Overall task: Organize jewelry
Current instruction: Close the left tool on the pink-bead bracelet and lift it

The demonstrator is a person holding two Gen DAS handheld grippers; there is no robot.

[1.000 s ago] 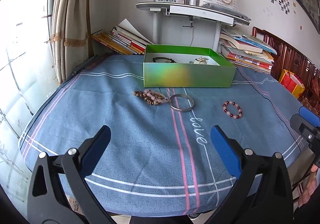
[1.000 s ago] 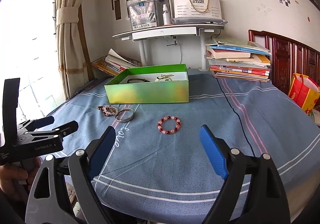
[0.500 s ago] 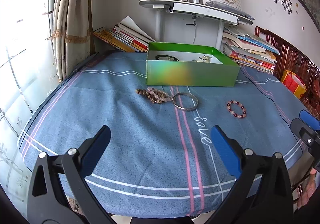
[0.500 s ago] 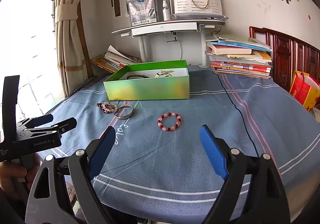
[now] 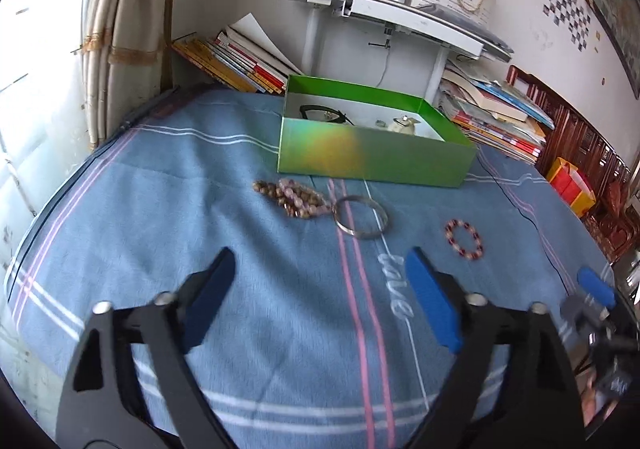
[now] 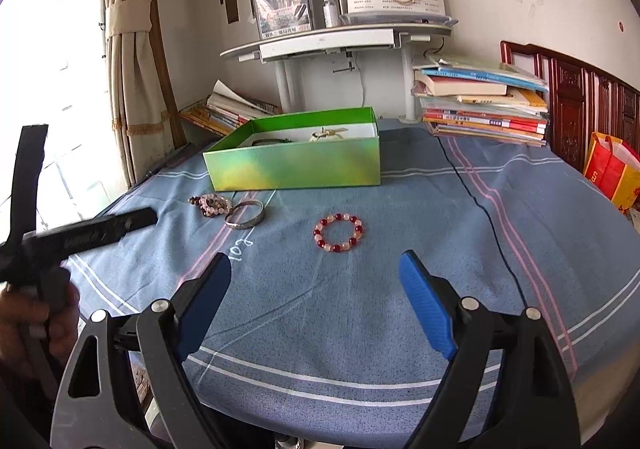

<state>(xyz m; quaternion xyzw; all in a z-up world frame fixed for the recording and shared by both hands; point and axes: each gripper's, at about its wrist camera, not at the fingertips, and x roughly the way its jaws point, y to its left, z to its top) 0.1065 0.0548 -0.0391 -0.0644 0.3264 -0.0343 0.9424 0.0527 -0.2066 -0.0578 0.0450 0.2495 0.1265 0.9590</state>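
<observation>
A green open box (image 5: pixel 376 157) (image 6: pixel 296 165) stands on the blue cloth and holds a dark bangle (image 5: pixel 320 113) and a pale trinket (image 5: pixel 402 125). In front of it lie a heap of brown and pink bead bracelets (image 5: pixel 294 199) (image 6: pixel 212 204), a silver bangle (image 5: pixel 361 222) (image 6: pixel 245 213) and a red-and-pink bead bracelet (image 5: pixel 464 239) (image 6: pixel 339 232). My left gripper (image 5: pixel 320 297) is open and empty above the cloth, short of the bangle. My right gripper (image 6: pixel 316 293) is open and empty, just short of the red bracelet.
Stacks of books (image 6: pixel 484 105) (image 5: pixel 236 61) lie behind the box on both sides. A white shelf stand (image 6: pixel 340 41) holds boxes and a bottle. A black cable (image 6: pixel 484 217) crosses the cloth at right. A curtain (image 6: pixel 132 49) hangs at left.
Both grippers have moved forward over the cloth toward the jewelry, which now looks nearer. The left gripper view has tilted. Both stay open.
</observation>
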